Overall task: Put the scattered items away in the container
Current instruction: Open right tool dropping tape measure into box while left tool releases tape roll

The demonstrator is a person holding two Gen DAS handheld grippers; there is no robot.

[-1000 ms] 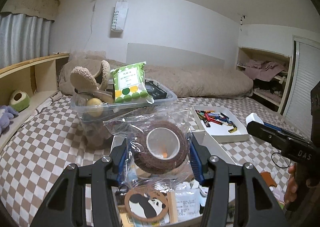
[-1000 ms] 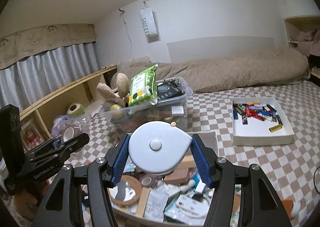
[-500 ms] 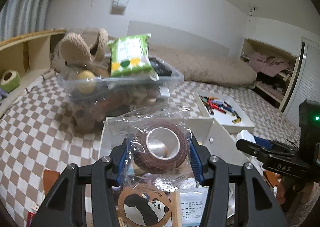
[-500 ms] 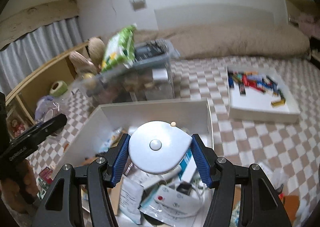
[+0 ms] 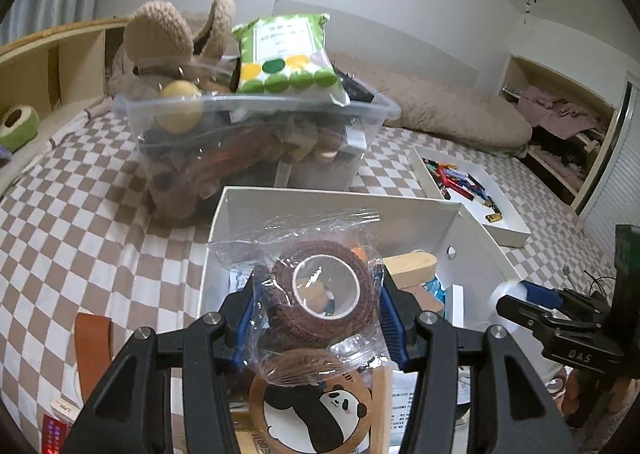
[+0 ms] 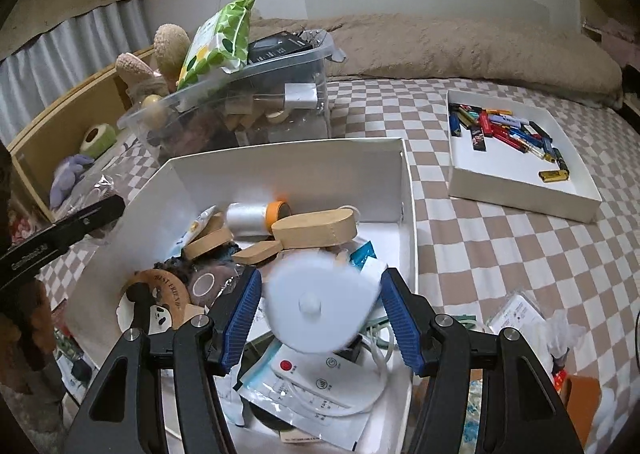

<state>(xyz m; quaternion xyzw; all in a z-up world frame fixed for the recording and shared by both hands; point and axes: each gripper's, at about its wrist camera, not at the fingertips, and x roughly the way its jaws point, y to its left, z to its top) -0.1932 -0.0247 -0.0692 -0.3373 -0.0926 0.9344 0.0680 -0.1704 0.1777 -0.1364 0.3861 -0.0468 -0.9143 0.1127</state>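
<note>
Clamped tight between the blue pads of the left gripper (image 5: 320,294): a brown tape roll (image 5: 286,318) sealed in a crinkled clear bag (image 5: 320,222), with the roll's open core facing the camera. Held above the near end of the white box (image 5: 340,210), the bag's loose top standing up ahead of the jaws. Directly beneath the jaws, a round panda coaster (image 5: 316,406) lying in the box.

Spread apart, the jaws of the right gripper (image 6: 320,290), with a narrow gap showing at each pad. Between them, a white round disc (image 6: 316,306), motion-blurred and seemingly touching neither pad, over the clutter in the box. Under and just behind the disc, a white remote in a packet (image 6: 312,378). Ahead of the jaws, inside the box, a rounded wooden block (image 6: 316,228) and a spool of pale thread (image 6: 246,218).

Beyond the box's far wall, a clear plastic bin (image 5: 256,142) packed full, a green dotted packet (image 5: 286,54) leaning on top. Ahead and to the right of the right jaws, well apart from the box, a shallow white tray (image 6: 516,174) of coloured lighters on the checkered cover (image 6: 480,238).
</note>
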